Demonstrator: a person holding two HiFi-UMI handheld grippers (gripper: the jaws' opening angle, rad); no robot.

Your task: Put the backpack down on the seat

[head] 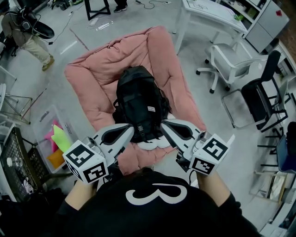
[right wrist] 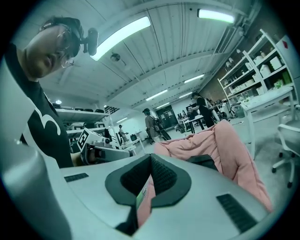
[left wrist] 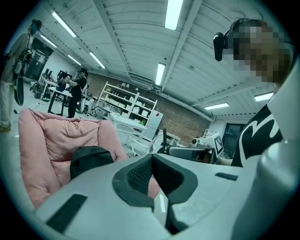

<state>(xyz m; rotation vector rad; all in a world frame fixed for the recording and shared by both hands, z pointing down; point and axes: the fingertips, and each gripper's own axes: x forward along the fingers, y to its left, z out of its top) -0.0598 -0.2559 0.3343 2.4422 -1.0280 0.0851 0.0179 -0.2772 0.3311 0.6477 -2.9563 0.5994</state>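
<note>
A black backpack (head: 138, 95) lies on the pink cushioned seat (head: 92, 78), its near end toward me. My left gripper (head: 131, 129) is shut, its tip beside the backpack's near left corner. On the other side, my right gripper (head: 162, 126) is shut too, by the near right corner. Nothing shows between either pair of jaws. In the left gripper view the left gripper (left wrist: 152, 158) tilts upward, with the backpack (left wrist: 89, 159) and seat (left wrist: 47, 140) beyond it. The right gripper view has the right gripper (right wrist: 151, 159) before the pink seat (right wrist: 225, 145).
A clear bin (head: 53, 139) with bright items and a black wire basket (head: 16, 166) stand on the floor at the left. Office chairs (head: 231, 60) (head: 263, 97) and a white table (head: 208, 11) are at the right. A person (head: 27, 32) walks at the far left.
</note>
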